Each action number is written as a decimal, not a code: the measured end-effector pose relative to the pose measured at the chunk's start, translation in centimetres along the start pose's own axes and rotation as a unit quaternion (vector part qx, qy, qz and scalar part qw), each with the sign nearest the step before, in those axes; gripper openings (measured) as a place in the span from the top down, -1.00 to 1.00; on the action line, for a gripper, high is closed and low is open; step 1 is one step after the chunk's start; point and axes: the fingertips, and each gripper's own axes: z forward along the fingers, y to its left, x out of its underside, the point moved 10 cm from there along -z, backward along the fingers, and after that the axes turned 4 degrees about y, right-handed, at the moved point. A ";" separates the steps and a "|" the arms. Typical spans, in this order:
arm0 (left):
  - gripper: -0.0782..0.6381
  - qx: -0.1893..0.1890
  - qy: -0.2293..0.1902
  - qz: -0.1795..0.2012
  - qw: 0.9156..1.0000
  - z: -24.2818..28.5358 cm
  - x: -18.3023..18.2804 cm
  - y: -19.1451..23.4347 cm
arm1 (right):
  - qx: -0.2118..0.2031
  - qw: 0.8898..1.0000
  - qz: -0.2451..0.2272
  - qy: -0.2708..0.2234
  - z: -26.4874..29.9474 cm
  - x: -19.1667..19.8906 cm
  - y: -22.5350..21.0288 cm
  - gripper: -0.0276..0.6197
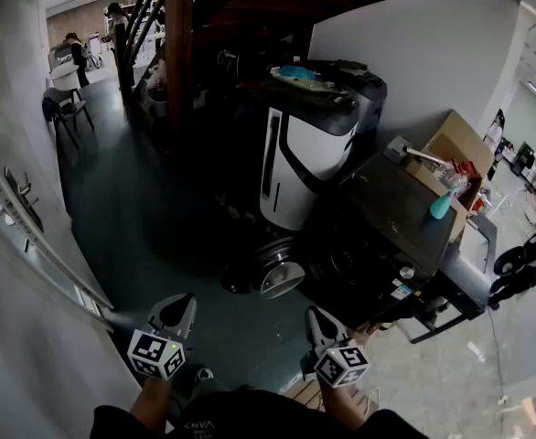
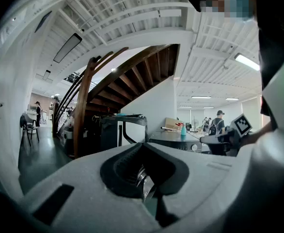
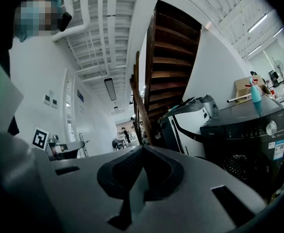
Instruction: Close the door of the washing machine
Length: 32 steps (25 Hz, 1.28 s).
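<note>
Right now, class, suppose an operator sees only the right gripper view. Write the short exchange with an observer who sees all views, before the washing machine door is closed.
Operator: Is the door open?
Observer: Yes, the door stands swung out from the washing machine.
Operator: What is my other gripper doing?
Observer: The left gripper is shut and empty.
Operator: Am I touching the door?
Observer: No, the right gripper hangs short of it.

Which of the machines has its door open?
The black washer on the right, with the teal bottle on top: its round door hangs open at the front. The white-and-black unit beside it shows none.
</note>
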 end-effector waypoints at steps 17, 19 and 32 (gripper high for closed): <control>0.68 0.028 0.024 -0.046 0.998 5.1 3.3 3.1 | -0.031 0.998 0.049 -0.026 5.1 0.3 -1.4 0.70; 0.59 0.044 0.028 -0.049 0.997 6.5 3.5 4.7 | -0.020 0.998 0.048 -0.022 6.8 0.5 -1.3 0.61; 0.09 0.188 0.127 -0.023 0.974 20.2 4.4 16.6 | 0.124 0.991 0.045 -0.011 16.3 1.3 -1.3 0.45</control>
